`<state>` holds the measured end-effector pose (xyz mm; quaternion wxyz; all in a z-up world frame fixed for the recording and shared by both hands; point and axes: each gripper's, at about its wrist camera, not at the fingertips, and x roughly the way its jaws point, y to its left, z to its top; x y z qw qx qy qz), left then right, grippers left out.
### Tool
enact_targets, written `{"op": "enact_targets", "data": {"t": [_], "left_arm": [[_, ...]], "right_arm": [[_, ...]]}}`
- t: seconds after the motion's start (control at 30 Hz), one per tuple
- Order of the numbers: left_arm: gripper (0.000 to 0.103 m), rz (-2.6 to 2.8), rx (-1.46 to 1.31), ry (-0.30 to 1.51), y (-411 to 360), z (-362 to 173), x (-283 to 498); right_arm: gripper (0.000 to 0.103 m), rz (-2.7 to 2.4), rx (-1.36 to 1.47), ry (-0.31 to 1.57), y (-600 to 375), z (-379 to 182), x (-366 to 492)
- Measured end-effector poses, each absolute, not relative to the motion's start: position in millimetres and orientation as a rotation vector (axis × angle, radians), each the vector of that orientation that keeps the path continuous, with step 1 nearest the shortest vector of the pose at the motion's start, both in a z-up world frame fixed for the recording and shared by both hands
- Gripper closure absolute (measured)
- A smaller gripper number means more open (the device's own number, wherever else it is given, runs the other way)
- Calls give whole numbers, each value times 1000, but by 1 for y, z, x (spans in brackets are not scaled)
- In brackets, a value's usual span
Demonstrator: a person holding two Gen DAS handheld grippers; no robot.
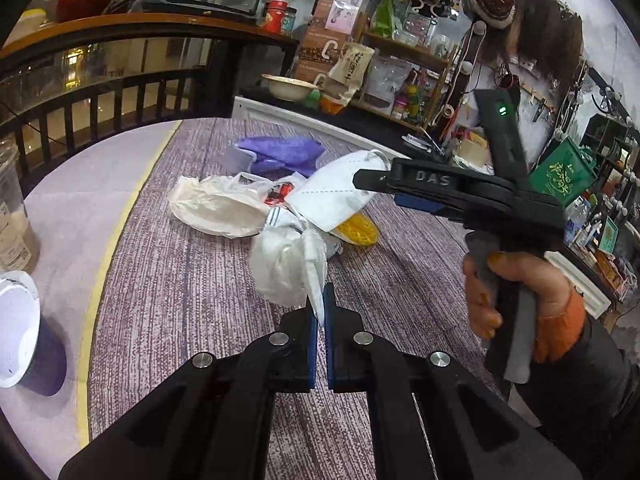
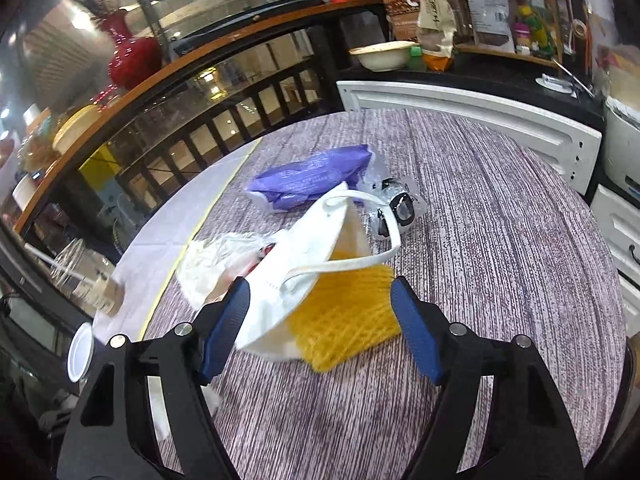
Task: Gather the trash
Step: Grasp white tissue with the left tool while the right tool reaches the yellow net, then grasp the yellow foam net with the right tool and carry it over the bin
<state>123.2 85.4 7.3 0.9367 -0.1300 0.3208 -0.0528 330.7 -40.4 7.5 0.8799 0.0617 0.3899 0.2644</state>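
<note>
My left gripper [image 1: 321,300] is shut on a corner of a crumpled white plastic bag [image 1: 288,264], just above the purple striped tablecloth [image 1: 180,280]. Behind it lie a white face mask [image 1: 332,200], a yellow foam net [image 1: 356,232], another white bag [image 1: 216,208] and a purple packet [image 1: 280,154]. A hand in an orange glove holds my right gripper [image 1: 374,188] over the mask. In the right wrist view my right gripper [image 2: 318,292] stands open, with the mask [image 2: 304,264] and the yellow net [image 2: 348,320] between its blue pads [image 2: 416,332].
A clear wrapper with a black part [image 2: 396,204] lies beside the purple packet [image 2: 312,178]. A paper cup [image 1: 20,328] and a plastic cup [image 1: 12,208] stand at the table's left edge. A dark railing [image 1: 100,92] and cluttered shelves [image 1: 400,52] lie behind the table.
</note>
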Motion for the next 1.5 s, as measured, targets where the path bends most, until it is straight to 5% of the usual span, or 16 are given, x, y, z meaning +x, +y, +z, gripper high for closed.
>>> {"op": "enact_targets", "data": {"t": [0.57, 0.63, 0.7, 0.8, 1.5], "left_arm": [[99, -145, -333, 675, 90, -1, 128], [99, -147, -329, 679, 89, -3, 128], [99, -146, -323, 680, 87, -3, 128], [99, -145, -318, 677, 87, -2, 127], [99, -224, -228, 646, 29, 22, 122]], "right_arm": [[38, 519, -164, 802, -30, -21, 311], [50, 535, -162, 831, -24, -27, 319], [82, 554, -158, 862, -20, -34, 323], [88, 552, -143, 868, -26, -38, 320], [90, 402, -26, 724, -185, 14, 230]]}}
